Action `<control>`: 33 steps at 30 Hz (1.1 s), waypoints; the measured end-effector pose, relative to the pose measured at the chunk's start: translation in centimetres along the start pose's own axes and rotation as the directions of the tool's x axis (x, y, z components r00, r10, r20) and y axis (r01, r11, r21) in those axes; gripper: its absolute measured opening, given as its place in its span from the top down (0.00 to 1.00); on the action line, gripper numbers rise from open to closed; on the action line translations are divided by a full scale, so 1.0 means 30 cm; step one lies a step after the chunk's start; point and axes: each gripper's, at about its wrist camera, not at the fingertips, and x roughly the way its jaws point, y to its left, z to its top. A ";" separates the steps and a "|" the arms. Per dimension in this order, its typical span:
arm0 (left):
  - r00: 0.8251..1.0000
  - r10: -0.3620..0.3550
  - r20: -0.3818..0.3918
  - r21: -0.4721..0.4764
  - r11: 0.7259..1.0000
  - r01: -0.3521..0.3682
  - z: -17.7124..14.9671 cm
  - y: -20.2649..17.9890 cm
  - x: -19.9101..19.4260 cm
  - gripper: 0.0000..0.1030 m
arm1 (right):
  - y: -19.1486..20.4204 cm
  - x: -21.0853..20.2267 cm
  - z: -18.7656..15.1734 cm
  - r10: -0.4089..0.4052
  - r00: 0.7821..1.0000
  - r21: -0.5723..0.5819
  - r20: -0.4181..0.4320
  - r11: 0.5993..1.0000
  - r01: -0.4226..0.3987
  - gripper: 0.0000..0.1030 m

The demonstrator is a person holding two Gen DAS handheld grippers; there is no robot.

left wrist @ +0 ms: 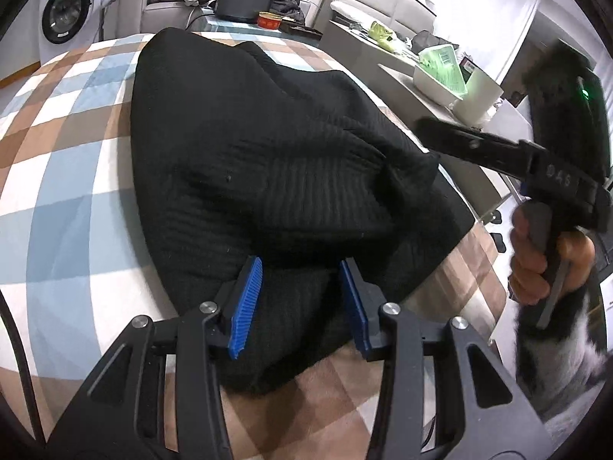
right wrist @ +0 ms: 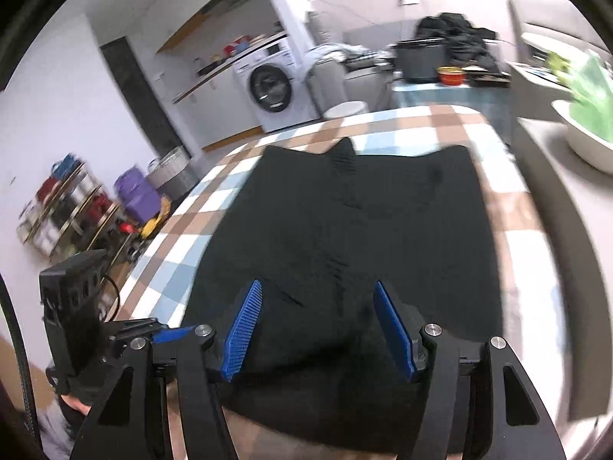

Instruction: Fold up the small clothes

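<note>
A black ribbed knit garment lies partly folded on a table with a checked cloth. Its near edge is bunched into a thick fold. My left gripper is low over that fold, its blue pads apart with the cloth lying loose between them, not pinched. In the right wrist view the garment spreads flat and blurred. My right gripper hovers open over its near edge, with nothing gripped. A person's hand holds the right gripper's handle at the right table edge.
A white basin with a green packet stands on the side counter to the right. Beyond the table are a black pot, a red tin, a pile of dark clothes and a washing machine. Storage racks stand on the floor to the left.
</note>
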 end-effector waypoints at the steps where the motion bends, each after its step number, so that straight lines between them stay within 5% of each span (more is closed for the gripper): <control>1: 1.000 -0.003 0.000 -0.007 1.000 0.003 -0.008 0.007 -0.009 0.62 | 0.002 0.040 -0.005 0.021 0.998 -0.019 -0.056 1.000 -0.022 0.39; 7: 1.000 0.006 -0.003 -0.013 1.000 -0.006 -0.041 0.030 -0.063 0.62 | -0.035 0.085 -0.089 0.017 0.974 -0.045 -0.224 0.999 -0.028 0.43; 17: 0.999 0.034 -0.011 0.040 0.999 -0.034 -0.073 -0.004 -0.088 0.53 | -0.019 0.125 0.012 0.084 0.979 -0.047 -0.186 0.994 -0.094 0.44; 19: 0.999 0.049 -0.013 0.053 0.997 -0.048 -0.072 -0.014 -0.080 0.53 | -0.011 0.179 0.007 0.073 0.974 -0.058 -0.215 0.994 -0.087 0.56; 21: 0.998 0.068 -0.011 0.067 0.995 -0.067 -0.073 -0.024 -0.074 0.53 | -0.012 0.185 0.014 0.066 0.977 -0.059 -0.201 0.995 -0.079 0.84; 25: 0.993 0.119 0.013 0.096 0.988 -0.119 -0.080 -0.040 -0.074 0.54 | 0.004 0.095 0.062 0.163 0.982 0.005 -0.096 0.987 -0.163 0.92; 27: 0.992 0.125 0.029 0.105 0.986 -0.128 -0.088 -0.042 -0.081 0.57 | 0.023 0.041 0.075 0.206 0.977 0.022 -0.051 0.978 -0.206 0.92; 31: 0.992 0.112 0.051 0.120 0.986 -0.117 -0.106 -0.037 -0.098 0.82 | 0.043 -0.023 0.076 0.234 0.972 0.069 0.000 0.970 -0.234 0.92; 33: 0.994 0.100 0.052 0.124 0.987 -0.106 -0.114 -0.024 -0.104 0.88 | 0.015 0.000 0.062 0.175 0.984 0.104 -0.014 0.979 -0.173 0.92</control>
